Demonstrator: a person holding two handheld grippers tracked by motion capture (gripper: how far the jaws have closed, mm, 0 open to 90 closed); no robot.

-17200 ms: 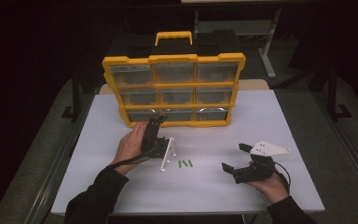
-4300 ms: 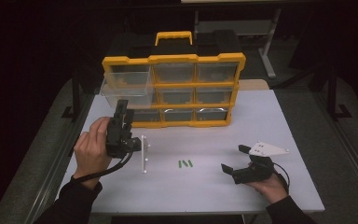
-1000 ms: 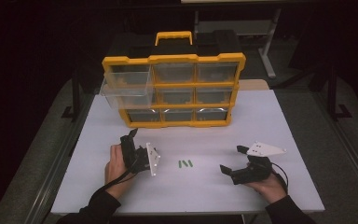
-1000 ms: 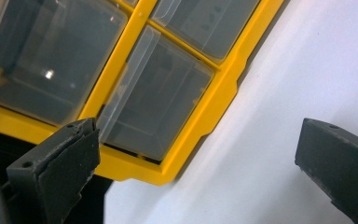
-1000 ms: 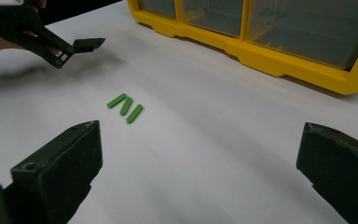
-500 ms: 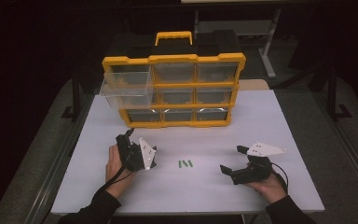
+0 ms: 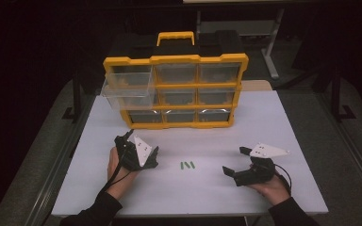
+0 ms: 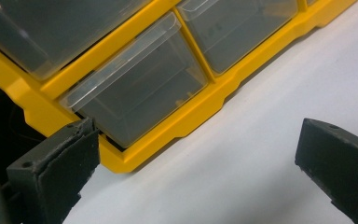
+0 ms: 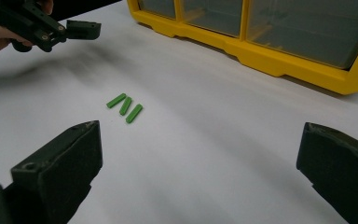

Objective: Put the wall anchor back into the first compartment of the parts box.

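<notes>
Left gripper (image 7: 139, 153) sits lower left in the high view, jaws spread wide with nothing between them, resting low over the white table (image 7: 273, 122). Its own view looks past those jaws at the bottom corner of the yellow drawer cabinet (image 8: 168, 135), clear drawer fronts close up, bare table between the jaw tips. Over at lower right of the high view, the right gripper (image 7: 238, 173) is wide open too, and empty. Its own view gives what the high view barely resolves: three small green sticks (image 9: 125, 107), lying side by side just apart, flat on the table left of centre, with the left gripper at upper left beyond them. In the high view those sticks (image 7: 187, 165) lie between the two grippers, touching neither. Up top, one clear drawer (image 7: 125, 87) juts out from the cabinet's upper-left corner. Plenty of bare table around the sticks and along the front edge.
</notes>
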